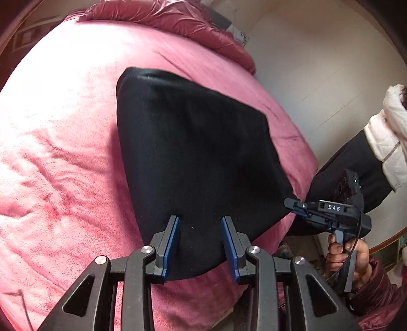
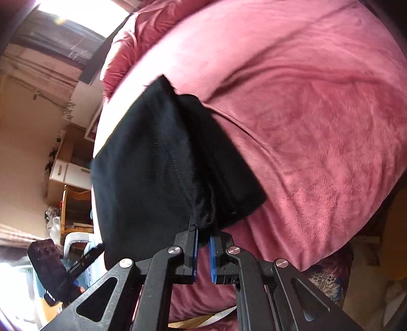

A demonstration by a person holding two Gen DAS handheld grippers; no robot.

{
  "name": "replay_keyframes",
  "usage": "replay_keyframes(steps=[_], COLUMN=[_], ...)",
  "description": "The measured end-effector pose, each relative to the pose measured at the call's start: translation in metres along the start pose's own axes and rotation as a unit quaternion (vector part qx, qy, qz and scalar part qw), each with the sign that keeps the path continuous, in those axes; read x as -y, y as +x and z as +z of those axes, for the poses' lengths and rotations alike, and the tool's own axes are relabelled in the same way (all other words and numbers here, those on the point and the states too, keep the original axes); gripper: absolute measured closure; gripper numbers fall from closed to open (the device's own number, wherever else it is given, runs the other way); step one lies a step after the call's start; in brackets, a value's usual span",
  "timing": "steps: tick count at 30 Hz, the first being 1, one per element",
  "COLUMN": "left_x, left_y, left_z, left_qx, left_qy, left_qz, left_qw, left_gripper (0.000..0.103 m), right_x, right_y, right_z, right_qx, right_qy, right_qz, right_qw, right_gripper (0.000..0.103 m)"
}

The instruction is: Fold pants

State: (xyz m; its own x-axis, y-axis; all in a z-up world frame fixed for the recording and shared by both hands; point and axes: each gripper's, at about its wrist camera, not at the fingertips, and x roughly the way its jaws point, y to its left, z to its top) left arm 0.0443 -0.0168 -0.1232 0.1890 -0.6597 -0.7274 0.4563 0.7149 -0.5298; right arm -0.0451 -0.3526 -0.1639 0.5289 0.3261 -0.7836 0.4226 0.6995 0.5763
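Note:
The black pants (image 1: 198, 157) lie folded into a thick pad on the pink bed blanket (image 1: 63, 152). My left gripper (image 1: 201, 224) is open, its blue pads apart just over the near edge of the pants, holding nothing. My right gripper (image 1: 295, 205) shows at the right in the left wrist view, shut on the right corner of the pants. In the right wrist view the pants (image 2: 152, 157) fill the middle, and my right gripper (image 2: 203, 239) pinches a bunched black fold between its blue pads. The far layers of the pants are hidden.
A crumpled pink quilt (image 1: 178, 17) lies at the head of the bed. The bed edge and bare floor (image 1: 318, 76) are to the right. A person in a white jacket (image 1: 389, 137) stands there. Wooden shelves and clutter (image 2: 71, 183) are beside the bed.

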Motion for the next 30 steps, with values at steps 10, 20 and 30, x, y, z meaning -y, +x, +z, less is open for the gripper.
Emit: replay_keyframes(steps=[10, 20, 30], left_x=[-0.006, -0.040, -0.087], left_y=[-0.017, -0.029, -0.008], left_z=[0.003, 0.037, 0.097], left_qx=[0.031, 0.059, 0.069], left_qy=[-0.014, -0.072, -0.143], left_qz=[0.002, 0.024, 0.019], left_qw=[0.9994, 0.9954, 0.9871], left_gripper=[0.068, 0.050, 0.035], right_x=[-0.031, -0.062, -0.068], right_y=[-0.026, 0.017, 0.054], right_z=[0.023, 0.110, 0.119], right_qx=[0.028, 0.059, 0.025], right_qy=[-0.075, -0.066, -0.095], right_qz=[-0.004, 0.029, 0.017], right_qw=[0.997, 0.996, 0.995], right_gripper=[0.069, 0.047, 0.057])
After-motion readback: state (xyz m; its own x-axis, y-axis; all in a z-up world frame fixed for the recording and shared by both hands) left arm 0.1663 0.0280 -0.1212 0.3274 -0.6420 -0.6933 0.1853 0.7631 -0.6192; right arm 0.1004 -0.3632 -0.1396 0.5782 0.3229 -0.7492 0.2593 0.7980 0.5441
